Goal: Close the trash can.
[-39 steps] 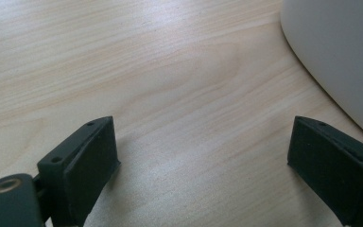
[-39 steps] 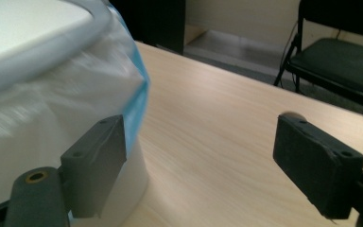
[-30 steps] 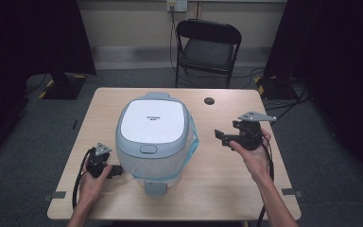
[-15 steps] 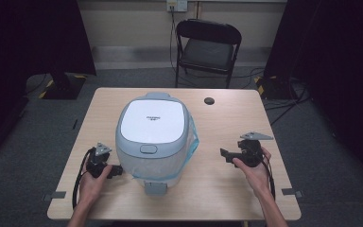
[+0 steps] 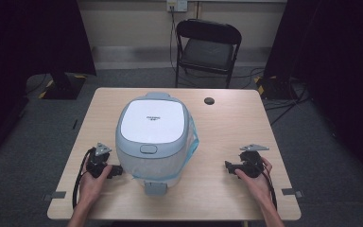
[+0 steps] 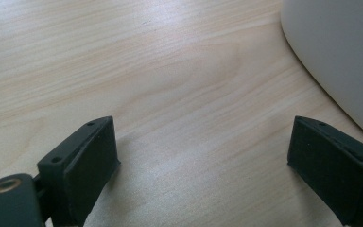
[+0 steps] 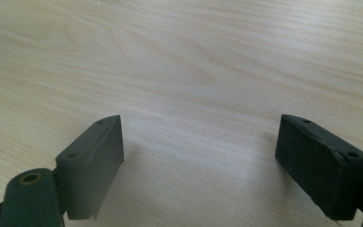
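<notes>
Both grippers rest low on the table [image 5: 217,123] with jaws spread and empty, the left gripper [image 5: 116,170] just beside the closed rice cooker [image 5: 152,135] at centre, the right gripper [image 5: 228,166] well apart, seemingly poised to start work on it

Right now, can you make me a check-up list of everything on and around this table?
Surface: pale wooden table, bare grain under both grippers.
Job's things: big white-and-grey lidded cooker, lid down, pale blue strip at its right side.
Clutter: small black round disc near the far edge.
Grippers: left gripper beside the cooker, open; right gripper apart, open, holding nothing.
Cables: black cable trailing from the left gripper.
Surroundings: black folding chair, dark curtains, grey floor.
</notes>
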The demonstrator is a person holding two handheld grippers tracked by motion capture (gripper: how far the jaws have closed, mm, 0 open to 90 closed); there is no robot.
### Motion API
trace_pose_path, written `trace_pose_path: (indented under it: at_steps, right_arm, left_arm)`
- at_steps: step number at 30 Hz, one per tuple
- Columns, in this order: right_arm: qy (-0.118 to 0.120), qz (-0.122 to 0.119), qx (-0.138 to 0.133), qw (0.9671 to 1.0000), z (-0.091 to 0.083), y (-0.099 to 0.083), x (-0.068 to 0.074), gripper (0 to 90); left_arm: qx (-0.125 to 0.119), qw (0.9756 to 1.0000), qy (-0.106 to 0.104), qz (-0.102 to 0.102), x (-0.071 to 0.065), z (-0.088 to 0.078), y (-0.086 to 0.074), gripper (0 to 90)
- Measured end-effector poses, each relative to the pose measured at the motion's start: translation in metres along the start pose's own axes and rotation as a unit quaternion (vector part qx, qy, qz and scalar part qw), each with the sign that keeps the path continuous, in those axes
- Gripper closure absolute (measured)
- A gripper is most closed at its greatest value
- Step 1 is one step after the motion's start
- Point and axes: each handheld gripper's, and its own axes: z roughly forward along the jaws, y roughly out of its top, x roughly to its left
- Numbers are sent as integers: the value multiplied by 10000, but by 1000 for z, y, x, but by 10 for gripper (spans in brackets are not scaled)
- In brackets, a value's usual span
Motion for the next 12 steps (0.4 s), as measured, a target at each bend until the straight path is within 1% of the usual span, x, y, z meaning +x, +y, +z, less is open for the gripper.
trace_pose_path:
  at_steps: [1, 2, 3, 4, 5, 9, 12]
  right_arm:
    - [-34, -3, -37, 10000, 0, -1, 1, 151]
    - [-102, -60, -64, 9999, 1, -2, 3, 151]
    - [-177, -167, -117, 9996, 2, -4, 4, 143]
    - [-227, -163, -208, 9994, 3, -6, 6, 136]
    - [-225, -163, -305, 9991, 3, -9, 5, 136]
    - [-228, -163, -306, 9991, 2, -9, 6, 136]
    - [-227, -158, -304, 9992, 2, -9, 6, 136]
  left_arm:
    - [0, 10000, -1, 1, 0, 0, 0, 85]
    - [0, 10000, 1, 0, 0, 0, 0, 85]
    - [1, 10000, 0, 2, 0, 0, 0, 85]
    - [1, 10000, 0, 0, 0, 0, 0, 85]
    - [3, 10000, 1, 0, 0, 0, 0, 85]
    - [1, 10000, 0, -4, 0, 0, 0, 85]
    - [36, 9999, 52, -87, 0, 1, 0, 60]
